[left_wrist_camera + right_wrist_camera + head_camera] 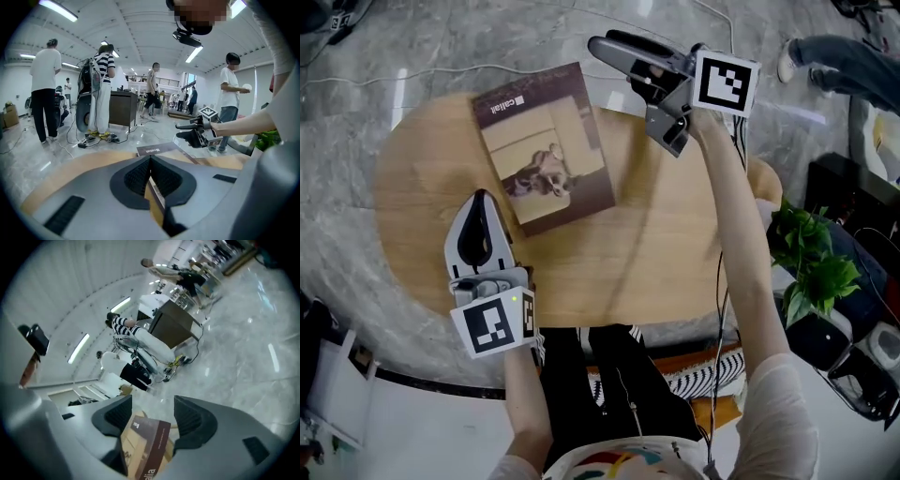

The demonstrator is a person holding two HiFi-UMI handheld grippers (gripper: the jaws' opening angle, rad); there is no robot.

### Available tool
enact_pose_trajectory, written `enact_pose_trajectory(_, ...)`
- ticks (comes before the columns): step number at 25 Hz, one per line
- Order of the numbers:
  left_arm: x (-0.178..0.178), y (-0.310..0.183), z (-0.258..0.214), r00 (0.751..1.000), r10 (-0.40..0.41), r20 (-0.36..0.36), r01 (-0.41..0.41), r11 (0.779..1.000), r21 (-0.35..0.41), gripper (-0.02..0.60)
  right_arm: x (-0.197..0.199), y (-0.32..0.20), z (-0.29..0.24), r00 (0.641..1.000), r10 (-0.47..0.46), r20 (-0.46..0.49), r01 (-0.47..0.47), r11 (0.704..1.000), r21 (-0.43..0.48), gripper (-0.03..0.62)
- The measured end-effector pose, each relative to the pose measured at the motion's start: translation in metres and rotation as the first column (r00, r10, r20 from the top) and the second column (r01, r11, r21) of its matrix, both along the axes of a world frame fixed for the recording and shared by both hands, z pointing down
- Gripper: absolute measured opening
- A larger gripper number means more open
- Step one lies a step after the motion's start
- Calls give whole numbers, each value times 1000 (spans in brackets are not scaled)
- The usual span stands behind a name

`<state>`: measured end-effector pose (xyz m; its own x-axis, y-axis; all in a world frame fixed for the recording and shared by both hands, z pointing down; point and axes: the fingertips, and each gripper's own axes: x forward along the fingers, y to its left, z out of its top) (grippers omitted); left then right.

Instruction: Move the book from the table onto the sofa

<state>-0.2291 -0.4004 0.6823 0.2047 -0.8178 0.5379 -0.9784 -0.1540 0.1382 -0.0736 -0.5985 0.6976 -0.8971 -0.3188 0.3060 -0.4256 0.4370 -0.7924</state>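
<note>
- Table (675, 262): round and wooden; only the head view shows all of it.
- Book (546, 150): lies flat on the table's far left part, cover up. The left gripper view shows only its far end (154, 150).
- Right gripper (609, 42): hangs over the far edge, just beside the book's far right corner. Its own view shows the jaws wide apart, with the book (145, 446) in the gap and the pads off it.
- Left gripper (478, 211): by the near left edge, close to the book's near corner. Its own view (150, 161) shows the jaw tips together.
</note>
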Motion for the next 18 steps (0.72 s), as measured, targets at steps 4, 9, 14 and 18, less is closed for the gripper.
enact_pose_trajectory(4,5,-4,3,1000,21,14,-21,1000,1,8,-2,18,29,981,-135,140,160,969,-187,265)
enact_pose_trajectory(9,11,-7,9,999,42,20,-42,999,-5,6,-22,41,52,940,-263,218,315,914,-255,264)
enact_pose_trajectory(14,22,-9,13,998,56,20,-56,998,-13,8,-33,45,48,908,-312,280,379,898,-225,261)
enact_pose_trajectory(18,28,-11,15,998,61,16,-61,998,-16,6,-47,51,60,897,-380,226,430,868,-246,247)
